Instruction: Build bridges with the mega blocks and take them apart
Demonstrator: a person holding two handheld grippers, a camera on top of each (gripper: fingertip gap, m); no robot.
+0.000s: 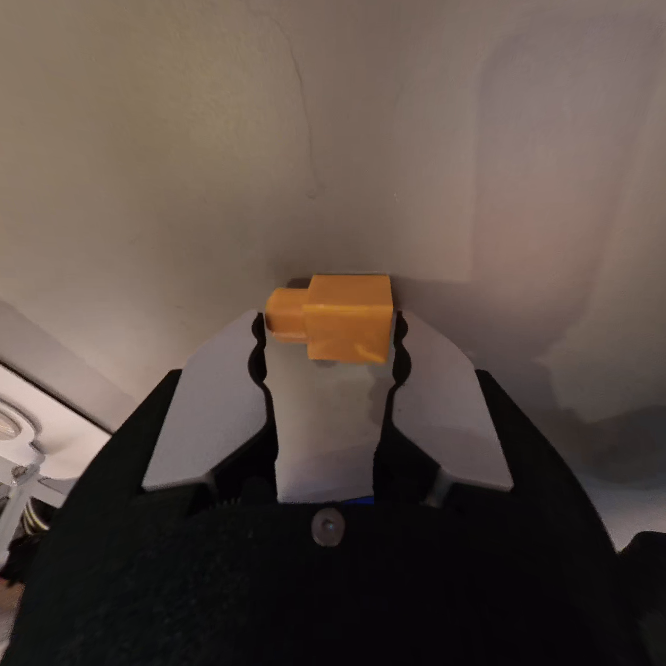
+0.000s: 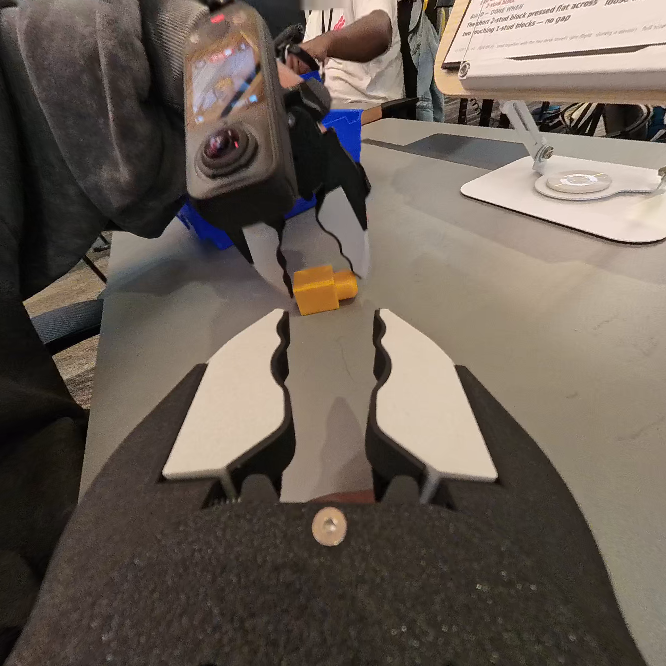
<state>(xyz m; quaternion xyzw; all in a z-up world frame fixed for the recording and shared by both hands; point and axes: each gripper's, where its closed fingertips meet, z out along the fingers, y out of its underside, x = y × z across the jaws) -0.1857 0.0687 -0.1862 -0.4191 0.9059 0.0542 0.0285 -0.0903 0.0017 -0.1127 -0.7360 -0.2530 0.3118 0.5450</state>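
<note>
An orange one-stud block (image 1: pixel 346 324) lies on its side on the grey table (image 1: pixel 180 180), stud pointing left in the left wrist view. My left gripper (image 1: pixel 328 320) is open and straddles it, one fingertip by the stud and one by the flat end, both very close. In the right wrist view the block (image 2: pixel 317 293) lies just past my right gripper (image 2: pixel 331 317), which is open and empty, low over the table (image 2: pixel 504 360). The left gripper (image 2: pixel 326 284) comes down on the block from behind, with its camera facing me.
A blue bin (image 2: pixel 342 129) stands behind the left gripper. A white stand (image 2: pixel 540 205) holding a printed sheet (image 2: pixel 558 54) is at the right rear, and its base shows at the left edge of the left wrist view (image 1: pixel 21 414). A person (image 2: pixel 360 54) sits at the far side. The grippers' ends are close to 15 cm from one another.
</note>
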